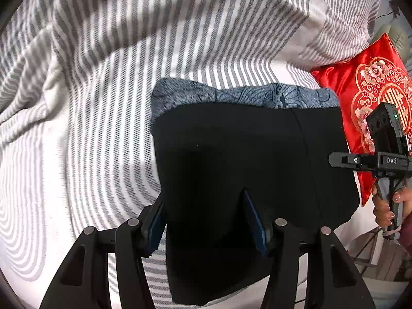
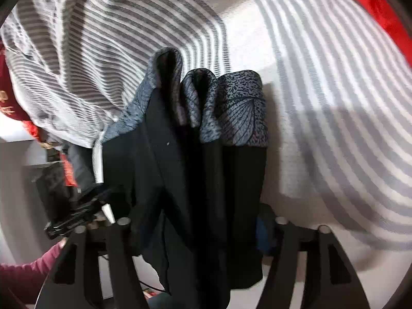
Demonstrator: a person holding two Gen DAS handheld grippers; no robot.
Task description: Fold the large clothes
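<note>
A grey-and-white striped bedcover [image 1: 108, 108] fills the surface in both views, creased and heaped into folds toward the far side; a red satin cushion [image 1: 365, 90] with gold and white embroidery leans at its right edge, with pale floor and a metal frame below it.

From the left wrist, nearest the lens, the left gripper [image 1: 206, 221] stands with its 2 blue-padded fingers [image 1: 253, 219] spread apart; a black garment [image 1: 231, 154] lies flat between and beyond them, 1 pad at the cloth's left edge, the other resting over it, nothing pinched. Past the black panel a blue-grey leaf-printed band [image 1: 244, 95] of the same garment runs along its far edge; at the right margin the other gripper [image 1: 378, 159] shows side-on, marked DAS, with the person's right hand [image 1: 388, 206] wrapped round its handle.

The right wrist view shows the cloth otherwise: the garment [image 2: 195, 180] hangs bunched in vertical folds in front of the right gripper [image 2: 200, 231], the printed band [image 2: 237, 113] gathered in 3 humps at the far end; the cloth hides the fingertips, so the jaws appear closed on it, though the contact itself cannot be seen. At lower left a maroon-sleeved arm [image 2: 28, 265] reaches in, beside dark clutter on the floor.
</note>
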